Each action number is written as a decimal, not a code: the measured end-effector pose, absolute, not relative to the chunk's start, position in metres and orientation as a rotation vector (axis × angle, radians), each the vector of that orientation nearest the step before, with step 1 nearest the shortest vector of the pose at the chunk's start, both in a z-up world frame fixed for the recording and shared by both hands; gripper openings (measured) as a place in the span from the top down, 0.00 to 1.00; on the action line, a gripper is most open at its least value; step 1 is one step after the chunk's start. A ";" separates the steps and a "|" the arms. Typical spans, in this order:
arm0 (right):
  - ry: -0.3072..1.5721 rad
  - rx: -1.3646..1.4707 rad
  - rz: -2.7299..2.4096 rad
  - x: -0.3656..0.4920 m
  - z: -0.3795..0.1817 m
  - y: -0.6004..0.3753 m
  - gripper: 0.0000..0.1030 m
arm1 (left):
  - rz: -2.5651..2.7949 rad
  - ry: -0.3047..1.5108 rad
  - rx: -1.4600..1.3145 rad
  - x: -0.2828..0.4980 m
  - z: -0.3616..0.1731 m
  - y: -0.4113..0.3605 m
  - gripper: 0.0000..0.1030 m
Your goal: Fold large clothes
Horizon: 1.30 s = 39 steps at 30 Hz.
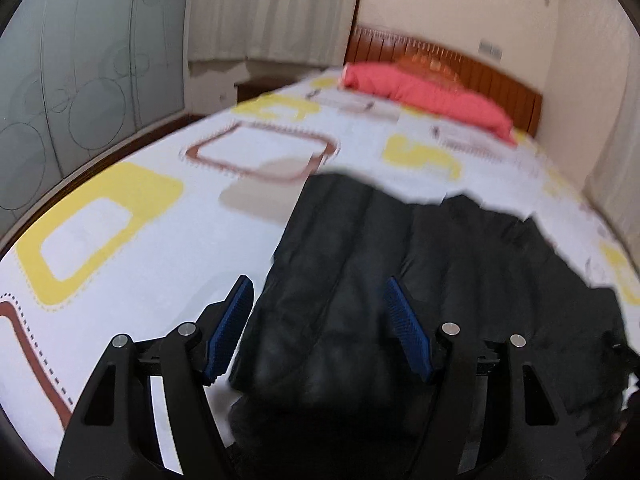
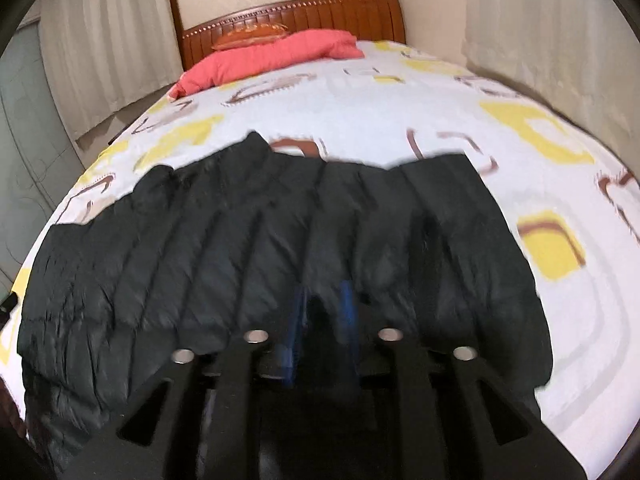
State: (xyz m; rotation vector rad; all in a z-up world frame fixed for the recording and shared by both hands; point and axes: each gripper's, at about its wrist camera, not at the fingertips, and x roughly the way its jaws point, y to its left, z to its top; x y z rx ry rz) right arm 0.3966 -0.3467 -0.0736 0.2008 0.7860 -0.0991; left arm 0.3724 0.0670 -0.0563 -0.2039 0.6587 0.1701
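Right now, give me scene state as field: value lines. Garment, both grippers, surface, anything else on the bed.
garment: black quilted jacket, spread on the bed, not yet folded
left gripper: left gripper open, fingers either side of the jacket's near edge, not closed on it
right gripper: right gripper fingers close together with jacket fabric between them
surface: bed sheet, white with yellow and brown shapes
other item: red padded garment lying by the headboard
image quality: motion blur in both wrist views
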 end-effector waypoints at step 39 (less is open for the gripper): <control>0.829 0.286 -0.205 0.209 -0.073 -0.407 0.36 | 0.199 0.856 -0.664 0.205 -0.091 0.172 0.28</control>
